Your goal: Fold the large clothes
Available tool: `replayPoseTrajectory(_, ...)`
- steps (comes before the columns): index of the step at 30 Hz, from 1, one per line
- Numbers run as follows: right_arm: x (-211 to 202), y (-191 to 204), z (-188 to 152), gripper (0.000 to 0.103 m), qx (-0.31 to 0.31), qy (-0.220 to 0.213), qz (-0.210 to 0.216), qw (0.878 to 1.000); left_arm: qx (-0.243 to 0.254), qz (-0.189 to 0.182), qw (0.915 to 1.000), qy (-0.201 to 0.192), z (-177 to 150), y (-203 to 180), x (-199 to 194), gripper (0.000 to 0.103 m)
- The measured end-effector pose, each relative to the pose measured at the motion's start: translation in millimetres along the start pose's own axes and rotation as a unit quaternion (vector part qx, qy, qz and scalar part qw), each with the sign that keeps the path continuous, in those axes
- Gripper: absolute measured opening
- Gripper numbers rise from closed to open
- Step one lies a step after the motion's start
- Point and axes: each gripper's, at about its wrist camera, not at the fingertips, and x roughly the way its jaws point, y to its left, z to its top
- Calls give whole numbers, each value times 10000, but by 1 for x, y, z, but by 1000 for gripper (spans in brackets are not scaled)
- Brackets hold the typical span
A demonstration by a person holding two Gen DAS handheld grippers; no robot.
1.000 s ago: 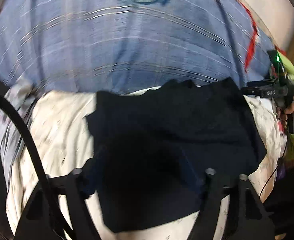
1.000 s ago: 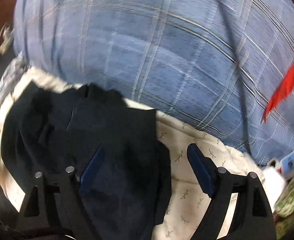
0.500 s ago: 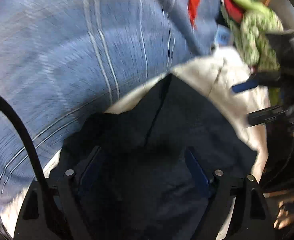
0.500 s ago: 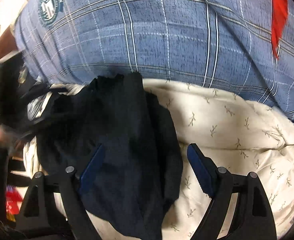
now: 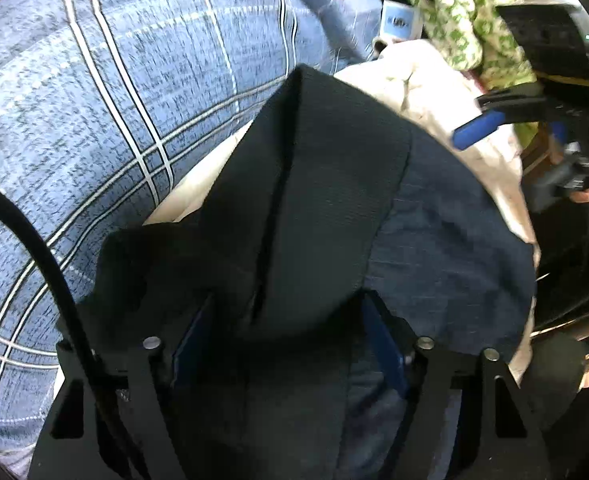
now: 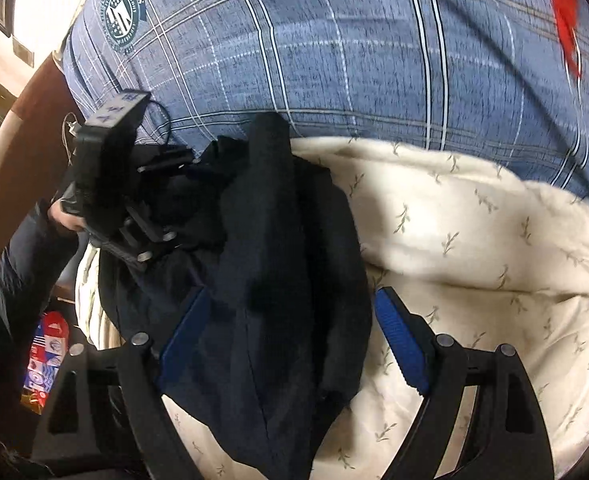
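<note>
Left gripper (image 5: 290, 344) closing over the dark garment's (image 6: 278, 280) fold; right gripper (image 6: 290, 336) gapes empty above it; pinch both layers together, squarely

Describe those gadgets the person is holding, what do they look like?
Each gripper is a black plastic frame with two fingers lined with ribbed blue pads and silver bolts. The left gripper trails a black cable. A boxy black block sits on top, and the person wears a dark sleeve.
</note>
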Motion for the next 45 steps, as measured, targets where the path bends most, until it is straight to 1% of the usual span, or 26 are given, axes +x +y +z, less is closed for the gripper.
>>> replayPoseTrajectory(1,-1,2,-2,85,-44,-7,-4,10000,20,-42,10000,-34,0,-2,0,66)
replayPoseTrajectory(2,0,4,-3,85,-73,-8,-6,10000,40,-87,9999,-81,1,-3,-1,59)
replayPoseTrajectory(4,-2,9,-6,85,-135,-14,3,9999,38,-125,9998,-119,2,-5,-5,50)
replayPoseTrajectory(6,-4,14,-8,85,-261,-36,-52,9996,46,-119,9998,-131,-1,-6,-12,44)
replayPoseTrajectory(8,-5,20,-10,85,-388,-73,-122,9991,15,-207,9997,-135,-2,-6,-15,44)
replayPoseTrajectory(12,-1,22,-10,85,-384,-46,-103,9992,-44,-113,9999,-9,-5,-6,-11,44)
replayPoseTrajectory(14,-1,25,-11,85,-414,-30,-115,9991,32,-106,9999,-87,-3,-11,-13,44)
replayPoseTrajectory(15,-1,26,-12,85,-435,-24,-118,9990,44,-94,9999,-110,-4,-11,-15,40)
replayPoseTrajectory(16,-1,27,-13,85,-472,-8,-140,9988,32,-75,9999,-131,-5,-10,-17,32)
replayPoseTrajectory(17,-1,27,-14,85,-473,-1,-157,9988,-24,-77,9999,-127,-6,-8,-19,29)
replayPoseTrajectory(19,-1,24,-14,85,-392,-27,-182,9991,-31,-41,9999,-88,-9,-6,-19,20)
replayPoseTrajectory(21,-1,21,-13,85,-281,-68,-160,9995,45,9,9999,-90,-12,-8,-21,17)
replayPoseTrajectory(22,-1,19,-13,85,-225,-83,-155,9996,81,20,9999,-122,-13,-10,-24,16)
replayPoseTrajectory(25,-2,18,-14,85,-214,-83,-175,9996,396,298,9986,-180,-17,-21,-27,16)
replayPoseTrajectory(27,-1,19,-15,85,-202,-79,-164,9996,463,418,9979,-180,-16,-28,-23,15)
replayPoseTrajectory(29,-2,20,-16,85,-191,-97,-155,9997,577,375,9974,-191,-17,-36,-22,20)
replayPoseTrajectory(30,-2,20,-16,85,-180,-118,-139,9997,646,375,9970,-192,-17,-41,-21,27)
replayPoseTrajectory(32,-1,21,-18,85,-188,-91,-111,9997,791,473,9954,-249,-17,-50,-19,37)
replayPoseTrajectory(34,0,22,-19,85,-221,-70,-153,9996,806,449,9956,-156,-17,-53,-14,38)
replayPoseTrajectory(35,0,21,-19,85,-191,-63,-153,9997,741,440,9962,-103,-16,-51,-11,33)
replayPoseTrajectory(36,0,20,-19,85,-143,-62,-156,9998,661,397,9970,-64,-15,-48,-9,24)
replayPoseTrajectory(39,-2,18,-20,85,-131,-89,-157,9998,438,427,9981,-92,-13,-36,-12,16)
replayPoseTrajectory(41,-3,16,-21,85,-109,-105,-151,9998,273,395,9988,-105,-12,-29,-14,13)
replayPoseTrajectory(42,-3,15,-21,85,-91,-111,-146,9998,200,408,9989,-73,-11,-26,-13,10)
replayPoseTrajectory(44,-2,12,-20,85,-25,-127,-125,9998,184,447,9988,-38,-8,-26,-10,7)
replayPoseTrajectory(45,-1,9,-21,85,20,-142,-97,9999,200,424,9989,-82,-6,-28,-10,6)
